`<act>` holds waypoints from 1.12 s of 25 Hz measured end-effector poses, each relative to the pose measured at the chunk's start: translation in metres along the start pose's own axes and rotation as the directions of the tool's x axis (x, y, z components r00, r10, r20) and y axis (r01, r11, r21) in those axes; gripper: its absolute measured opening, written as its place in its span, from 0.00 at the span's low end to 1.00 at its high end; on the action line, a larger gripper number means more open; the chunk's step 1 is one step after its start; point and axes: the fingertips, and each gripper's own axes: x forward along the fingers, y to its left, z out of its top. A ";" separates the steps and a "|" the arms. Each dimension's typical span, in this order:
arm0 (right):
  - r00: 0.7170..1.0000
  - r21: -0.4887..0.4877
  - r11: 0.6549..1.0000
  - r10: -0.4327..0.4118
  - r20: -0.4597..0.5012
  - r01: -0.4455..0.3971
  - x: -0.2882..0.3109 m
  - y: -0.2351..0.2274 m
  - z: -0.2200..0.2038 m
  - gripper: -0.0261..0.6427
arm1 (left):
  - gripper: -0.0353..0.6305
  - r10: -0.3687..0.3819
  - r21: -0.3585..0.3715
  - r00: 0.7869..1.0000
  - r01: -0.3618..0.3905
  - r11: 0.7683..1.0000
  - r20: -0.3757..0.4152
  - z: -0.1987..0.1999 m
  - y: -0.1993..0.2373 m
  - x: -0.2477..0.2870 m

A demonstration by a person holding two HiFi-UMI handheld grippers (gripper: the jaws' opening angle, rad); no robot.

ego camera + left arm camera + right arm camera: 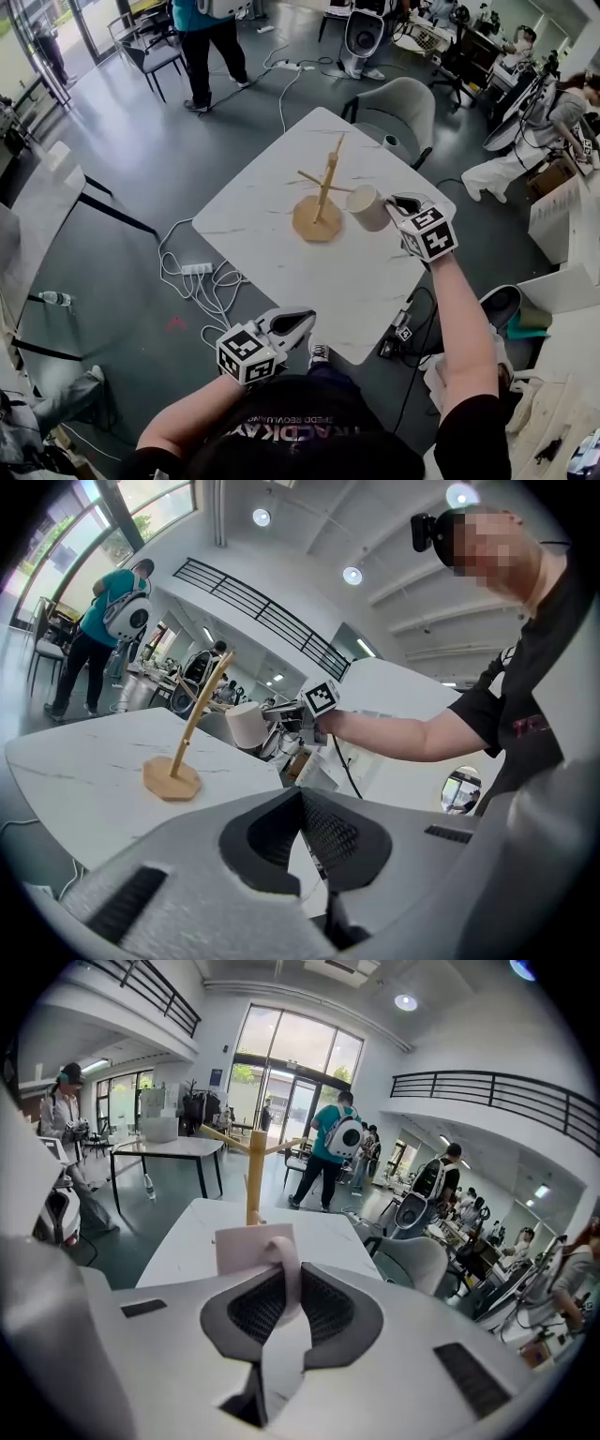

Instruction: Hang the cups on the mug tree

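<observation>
Head view looks down on a white table [272, 246] that stands on a grey floor [141, 159]. Far back on the left, a person [202, 37] in a teal top stands on the floor. White cables [202, 281] lie in loops on the floor by the table's left side.

Low down is the left gripper [302, 320]. It is held by the near edge of the table, well apart from the tree. In the left gripper view its jaws are pressed together at the tips, and they hold nothing.

In the middle of the table stands the wooden tree [323, 192]. It is upright on its flat base [317, 221].

Just right of the tree is the cup [367, 208]. It is pale. It is up in the air above the table, close to a peg [339, 188]. I cannot tell if it touches the peg.

The right gripper [398, 204] holds the cup. In the right gripper view its jaws pinch the cup's handle [281, 1274] between them. The tree's pole [253, 1180] stands right behind the cup there.

Past the far edge of the table, on the right, is a grey chair [403, 108].
</observation>
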 end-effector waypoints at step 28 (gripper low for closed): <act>0.943 -0.599 0.793 -0.273 -0.191 0.108 0.034 0.052 0.059 0.10 | 0.05 -0.048 0.181 0.985 0.078 0.980 -0.166 -0.009 -0.006 -0.015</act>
